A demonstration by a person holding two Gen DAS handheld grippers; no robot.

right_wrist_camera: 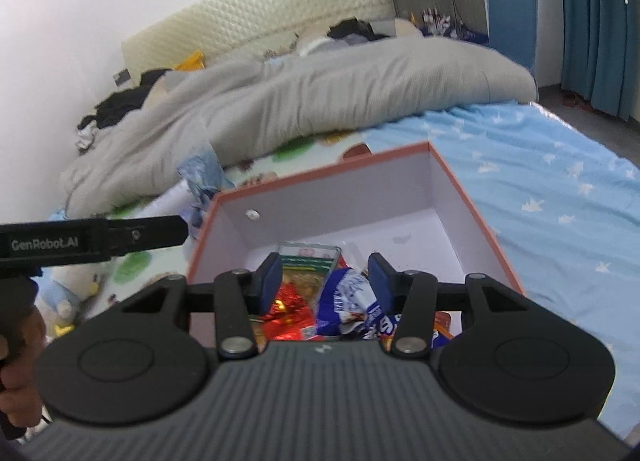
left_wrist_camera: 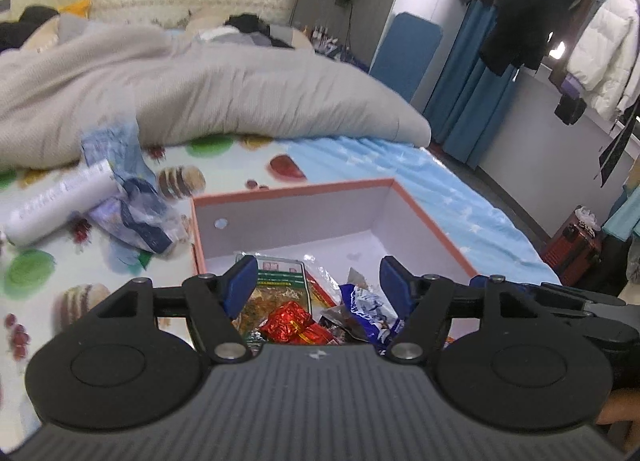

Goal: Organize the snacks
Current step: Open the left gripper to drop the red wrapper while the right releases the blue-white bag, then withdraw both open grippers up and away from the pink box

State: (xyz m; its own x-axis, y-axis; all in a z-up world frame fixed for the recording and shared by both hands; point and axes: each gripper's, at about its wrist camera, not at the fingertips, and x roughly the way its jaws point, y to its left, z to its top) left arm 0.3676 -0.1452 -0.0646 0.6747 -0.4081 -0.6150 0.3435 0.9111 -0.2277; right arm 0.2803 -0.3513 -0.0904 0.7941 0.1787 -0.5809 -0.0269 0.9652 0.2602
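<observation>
An open box with an orange rim (left_wrist_camera: pixel 432 217) (right_wrist_camera: pixel 468 197) stands on the bed. Inside it lie a red foil packet (left_wrist_camera: pixel 290 321) (right_wrist_camera: pixel 286 321), a green-labelled packet (left_wrist_camera: pixel 280 281) (right_wrist_camera: pixel 308 261) and a blue-and-white wrapper (left_wrist_camera: pixel 370 307) (right_wrist_camera: pixel 348 297). My left gripper (left_wrist_camera: pixel 318 285) hovers open over the box's near end, nothing between its pads. My right gripper (right_wrist_camera: pixel 325 283) hangs open above the same pile; the blue-and-white wrapper lies below the gap, and the pads do not press on it. Outside the box to the left are a white tube (left_wrist_camera: pixel 60 201) and a crumpled blue-and-white bag (left_wrist_camera: pixel 132 205) (right_wrist_camera: pixel 204 177).
A grey duvet (left_wrist_camera: pixel 240 93) (right_wrist_camera: pixel 320 93) is heaped behind the box. The fruit-print mat (left_wrist_camera: pixel 48 301) lies left, the blue star sheet (right_wrist_camera: pixel 540 201) right. The left tool's black side (right_wrist_camera: pixel 80 241) crosses the right view's left edge. A red suitcase (left_wrist_camera: pixel 572 245) stands on the floor.
</observation>
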